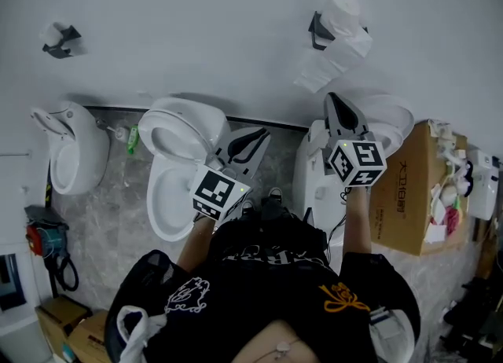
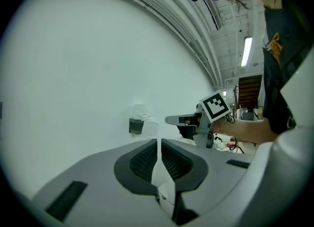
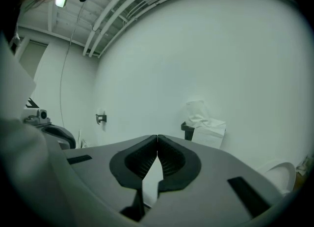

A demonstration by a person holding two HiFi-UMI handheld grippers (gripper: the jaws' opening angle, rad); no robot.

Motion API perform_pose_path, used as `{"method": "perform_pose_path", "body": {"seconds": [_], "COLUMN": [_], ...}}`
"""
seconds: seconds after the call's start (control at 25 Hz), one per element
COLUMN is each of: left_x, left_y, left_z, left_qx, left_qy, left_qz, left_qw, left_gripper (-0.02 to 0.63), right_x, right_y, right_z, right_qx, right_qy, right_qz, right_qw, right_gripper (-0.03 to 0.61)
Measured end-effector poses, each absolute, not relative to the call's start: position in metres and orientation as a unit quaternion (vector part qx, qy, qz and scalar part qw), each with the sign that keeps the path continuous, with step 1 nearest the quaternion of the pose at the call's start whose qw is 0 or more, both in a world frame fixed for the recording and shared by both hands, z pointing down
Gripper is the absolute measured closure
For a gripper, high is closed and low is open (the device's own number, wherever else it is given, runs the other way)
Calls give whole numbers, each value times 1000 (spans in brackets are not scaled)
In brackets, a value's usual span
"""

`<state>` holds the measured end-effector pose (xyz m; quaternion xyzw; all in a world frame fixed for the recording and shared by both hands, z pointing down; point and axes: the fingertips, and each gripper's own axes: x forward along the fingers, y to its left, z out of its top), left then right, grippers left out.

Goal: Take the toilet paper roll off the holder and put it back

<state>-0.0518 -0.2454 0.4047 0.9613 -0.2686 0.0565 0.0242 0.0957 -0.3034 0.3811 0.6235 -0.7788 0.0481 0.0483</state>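
Note:
The white toilet paper roll (image 1: 341, 14) sits on a black wall holder (image 1: 317, 31), with loose sheets hanging below it. My right gripper (image 1: 335, 99) is shut and empty. It points toward the wall just below the roll without touching it. In the right gripper view the roll (image 3: 202, 122) and holder (image 3: 187, 130) lie ahead and to the right of the closed tips (image 3: 157, 136). My left gripper (image 1: 262, 135) is lower and further left, also shut and empty. From it I see the roll (image 2: 140, 114) far ahead and the right gripper (image 2: 171, 120) to the right.
An open white toilet (image 1: 177, 165) stands below the left gripper, and another toilet (image 1: 387, 118) lies under the right one. A white fixture (image 1: 71, 145) is at the left, a second black holder (image 1: 60, 39) sits high on the left wall, and a cardboard box (image 1: 413, 192) stands at the right.

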Motion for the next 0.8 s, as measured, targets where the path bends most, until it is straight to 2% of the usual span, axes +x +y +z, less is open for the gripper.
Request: {"method": "perform_pose_path", "body": {"seconds": [0.36,0.72,0.8], "left_x": [-30,10,21], "left_y": [-275,-311,-317], "left_z": [401,392,392], "left_qx": [957,957,958], "left_qy": [-282,-283,-280], "left_qz": [62,56,57], "left_qw": [24,21,18], "left_gripper": [575,575,575], "right_x": [135,167,171], "right_y": [-369,-423,-434], "right_z": [348,342,344], "right_qx": [621,611,604], "right_qy": [-783,-789,-793], "right_qz": [9,-1,0], "right_qw": [44,67,80], "right_gripper": [534,375,318]}}
